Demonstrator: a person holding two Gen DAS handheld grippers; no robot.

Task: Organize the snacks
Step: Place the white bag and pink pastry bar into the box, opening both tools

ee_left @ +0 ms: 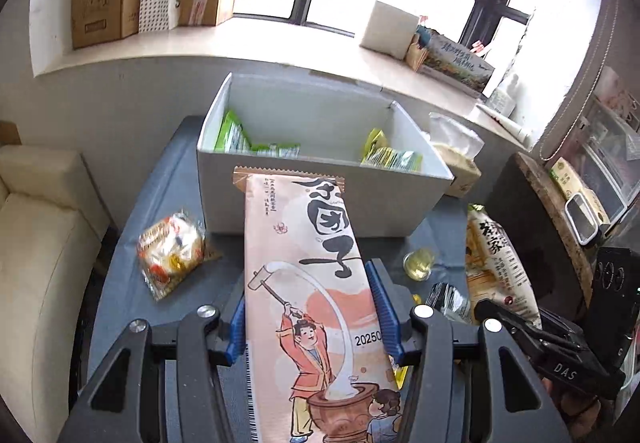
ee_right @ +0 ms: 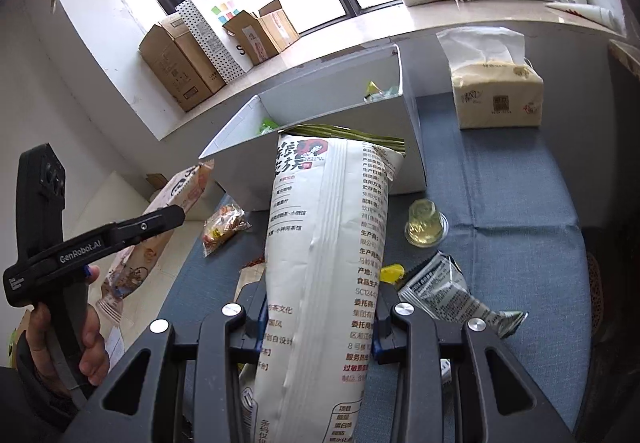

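Pink pack [ee_left: 312,283] sits pinched in the left tool [ee_left: 310,317], nose just short of the white box [ee_left: 320,195]; the right tool [ee_right: 320,319] pinches the white bag [ee_right: 324,263]. Best lift each over the near wall, then release one at a time.

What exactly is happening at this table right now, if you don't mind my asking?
A person is sorting snacks into a white box on a blue-covered table, one hand-held gripper in each hand. The left hand-held gripper is shut on a long pink snack pack, held up in front of the box. The right hand-held gripper is shut on a tall white snack bag. Small green and yellow packets already lie in the box; a clear candy bag and a silver packet still lie on the table.
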